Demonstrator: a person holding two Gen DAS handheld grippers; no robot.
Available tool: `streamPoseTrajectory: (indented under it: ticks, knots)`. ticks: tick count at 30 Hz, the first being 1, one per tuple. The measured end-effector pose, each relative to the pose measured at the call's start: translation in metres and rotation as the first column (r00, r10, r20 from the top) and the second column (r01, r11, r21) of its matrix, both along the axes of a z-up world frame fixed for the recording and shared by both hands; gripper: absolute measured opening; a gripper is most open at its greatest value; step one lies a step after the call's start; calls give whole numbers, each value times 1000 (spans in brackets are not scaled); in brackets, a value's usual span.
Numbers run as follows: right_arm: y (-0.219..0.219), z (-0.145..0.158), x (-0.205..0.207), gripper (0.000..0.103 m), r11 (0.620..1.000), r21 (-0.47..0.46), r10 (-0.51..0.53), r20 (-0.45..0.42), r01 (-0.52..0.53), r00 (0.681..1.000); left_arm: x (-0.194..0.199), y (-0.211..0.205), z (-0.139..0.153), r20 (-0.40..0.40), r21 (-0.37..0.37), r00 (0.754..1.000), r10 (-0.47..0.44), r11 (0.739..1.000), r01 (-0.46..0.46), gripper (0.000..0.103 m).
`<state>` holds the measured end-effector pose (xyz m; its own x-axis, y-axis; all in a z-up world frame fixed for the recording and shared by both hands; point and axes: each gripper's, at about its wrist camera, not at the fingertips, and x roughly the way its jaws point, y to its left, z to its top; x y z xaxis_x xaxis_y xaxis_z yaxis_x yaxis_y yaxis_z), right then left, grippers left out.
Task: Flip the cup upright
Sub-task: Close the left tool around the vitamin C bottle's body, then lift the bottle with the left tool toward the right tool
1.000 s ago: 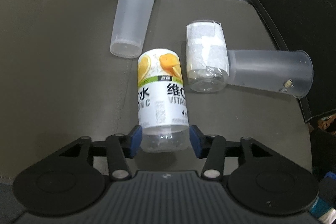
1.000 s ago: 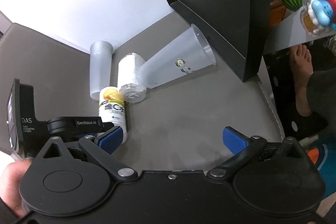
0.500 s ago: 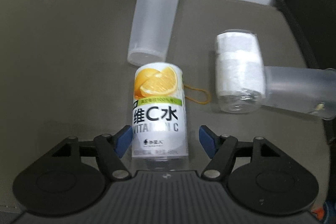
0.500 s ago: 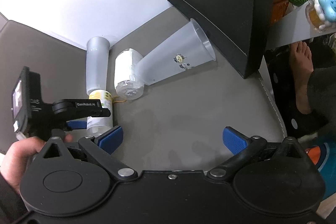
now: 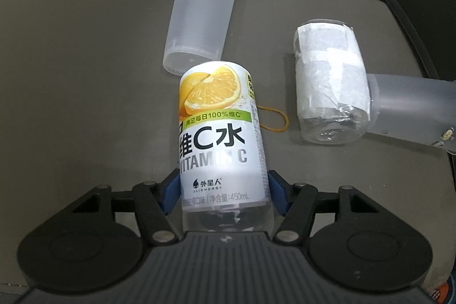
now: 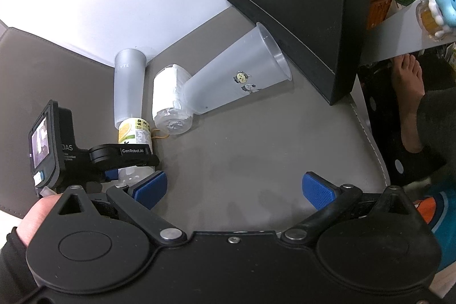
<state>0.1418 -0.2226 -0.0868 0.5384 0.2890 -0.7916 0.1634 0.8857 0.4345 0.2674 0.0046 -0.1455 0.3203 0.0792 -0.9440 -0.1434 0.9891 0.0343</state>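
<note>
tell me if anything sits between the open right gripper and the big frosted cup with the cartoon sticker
Nothing visible does. Bare grey table surface lies between the right gripper and the frosted plastic cup; the paper-wrapped clear bottle touches the cup's base, off to the left.

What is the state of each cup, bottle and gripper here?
Vitamin bottle: tilted, gripped near its base.
Left gripper: shut on the bottle.
Right gripper: open, holds nothing.
Narrow cup: lying down.
Wide cup: lying down.
Taped bottle: lying down.

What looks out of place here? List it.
Four containers lie tipped on the grey mat: two frosted cups, a paper-wrapped bottle, and the vitamin C bottle clamped by the left gripper. A stray rubber band lies between the bottles.
</note>
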Motion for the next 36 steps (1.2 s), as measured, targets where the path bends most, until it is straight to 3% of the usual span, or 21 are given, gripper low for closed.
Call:
streamPoseTrajectory:
  ticks: [20,36]
  knots:
    - [-6,2,-2,102,999,35,-18,-5,18,1000,-44,-36,27,60,-26,994,-93,995,94,62]
    - [-5,-1,-4,102,998,61,-18,-19,19,1000,-73,-37,49,105,-41,986,-133,990,138,61]
